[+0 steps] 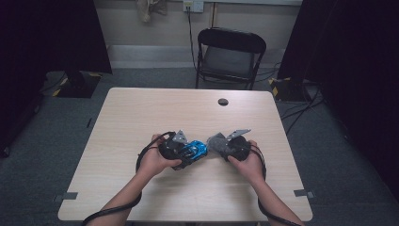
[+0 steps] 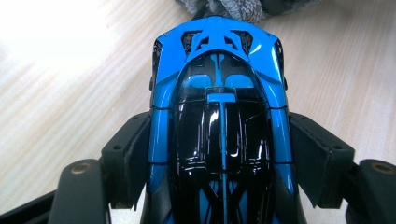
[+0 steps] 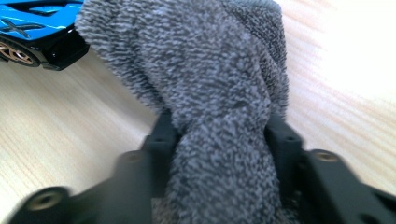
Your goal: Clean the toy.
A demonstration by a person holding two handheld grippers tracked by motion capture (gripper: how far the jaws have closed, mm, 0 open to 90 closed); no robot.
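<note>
The left gripper [image 1: 181, 151] clamps a glossy blue-and-black toy car [image 2: 219, 116] between its jaws. The right gripper [image 1: 225, 145] pinches a nubby grey terry cloth [image 3: 210, 93] above the pale wood-grain counter [image 1: 188, 108].

Toy car and cloth meet between the two grippers at the table's near middle.

The glossy blue-and-black toy car [image 1: 194, 150] sits between the left gripper's [image 1: 181, 151] jaws; at its 3 o'clock, touching it, the fuzzy grey cloth [image 1: 216, 142] sits in the right gripper [image 1: 230, 146]. A black folding chair [image 1: 229, 56] stands at 12 o'clock beyond the pale wooden table [image 1: 141, 113].

Black grippers [image 1: 188, 151] — grey three-cornered plates, trailing black cables.
</note>
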